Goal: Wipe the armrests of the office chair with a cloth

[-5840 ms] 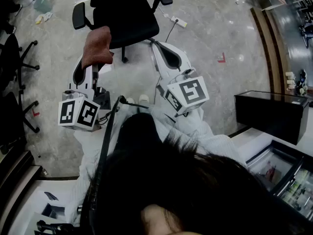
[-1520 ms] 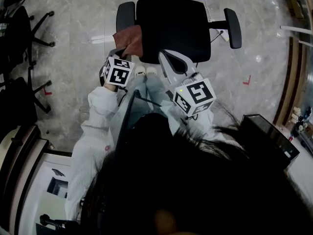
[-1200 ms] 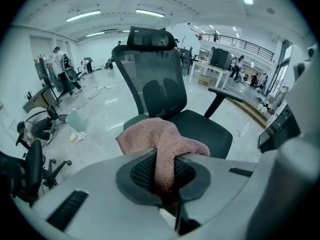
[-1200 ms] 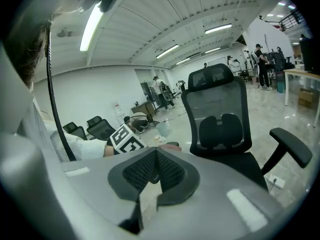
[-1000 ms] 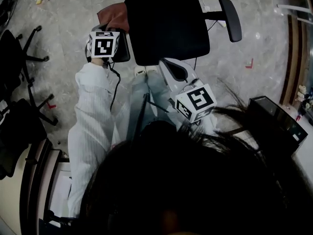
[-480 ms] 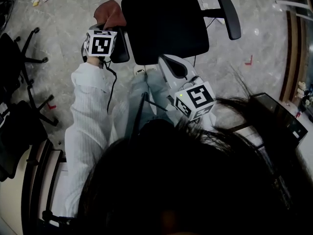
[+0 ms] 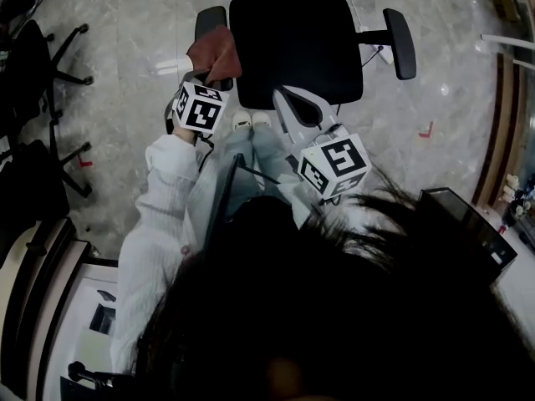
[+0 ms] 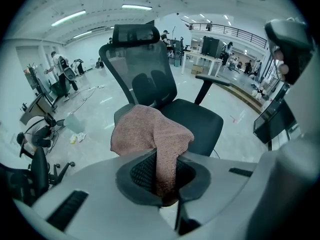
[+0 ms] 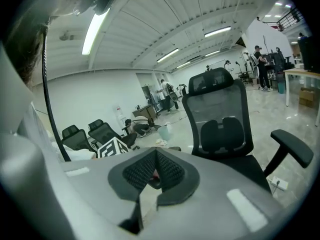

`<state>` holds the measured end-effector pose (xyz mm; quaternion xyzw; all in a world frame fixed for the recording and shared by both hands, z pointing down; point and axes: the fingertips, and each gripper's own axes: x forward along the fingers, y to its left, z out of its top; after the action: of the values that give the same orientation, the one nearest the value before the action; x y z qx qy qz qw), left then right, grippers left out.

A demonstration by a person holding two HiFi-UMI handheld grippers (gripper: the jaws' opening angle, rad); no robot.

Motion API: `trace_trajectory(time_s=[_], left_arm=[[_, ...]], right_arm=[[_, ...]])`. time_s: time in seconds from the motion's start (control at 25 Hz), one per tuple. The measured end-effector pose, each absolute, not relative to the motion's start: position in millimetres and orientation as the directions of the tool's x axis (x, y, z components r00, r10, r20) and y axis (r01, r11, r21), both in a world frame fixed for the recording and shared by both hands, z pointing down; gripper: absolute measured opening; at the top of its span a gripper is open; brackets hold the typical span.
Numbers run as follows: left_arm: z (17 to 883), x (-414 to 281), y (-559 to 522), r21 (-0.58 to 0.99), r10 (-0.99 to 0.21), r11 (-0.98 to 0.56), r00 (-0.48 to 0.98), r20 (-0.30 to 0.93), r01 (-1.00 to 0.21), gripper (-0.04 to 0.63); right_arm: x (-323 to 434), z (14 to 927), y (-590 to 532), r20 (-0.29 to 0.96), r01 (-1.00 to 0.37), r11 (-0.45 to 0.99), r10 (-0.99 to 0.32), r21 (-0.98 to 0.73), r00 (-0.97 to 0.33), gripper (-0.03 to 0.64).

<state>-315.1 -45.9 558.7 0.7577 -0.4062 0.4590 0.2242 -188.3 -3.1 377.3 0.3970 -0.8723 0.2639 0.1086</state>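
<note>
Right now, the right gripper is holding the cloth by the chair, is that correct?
Not quite: it is the left gripper that holds the cloth by the chair. The left gripper view shows its jaws shut on the cloth.

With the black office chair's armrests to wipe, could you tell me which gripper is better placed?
Probably left: the left gripper is shut on the reddish-brown terry cloth, at the black padded armrest; the right gripper is shut, empty, further back.

Dim head view, bright ceiling-lit gripper views, heavy fisheye edges
</note>
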Motion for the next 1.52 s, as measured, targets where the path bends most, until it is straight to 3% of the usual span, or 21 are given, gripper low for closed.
trace_trajectory(time_s=[0.48, 1.16, 1.52], left_arm=[[565, -325, -14, -0.014, -0.395, -0.584, 0.268, 0.879, -0.812, 0.025], [599, -342, -215, -0.077, -0.435, -0.563, 0.216, 0.874, -0.823, 0.025], [596, -342, -205, -0.082, -0.426, -0.563, 0.204, 0.881, -0.822, 0.025]], right_arm=[[-201, 386, 1, 0.399, -0.744, 0.547, -0.629, -0.384, -0.668, -0.001], [-167, 434, -57, 0.505, -0.819, 0.412, -0.647, -0.400, -0.571, -0.001], [-168, 427, -61, 0.494, -0.814, 0.421, -0.649, -0.401, -0.579, -0.001]])
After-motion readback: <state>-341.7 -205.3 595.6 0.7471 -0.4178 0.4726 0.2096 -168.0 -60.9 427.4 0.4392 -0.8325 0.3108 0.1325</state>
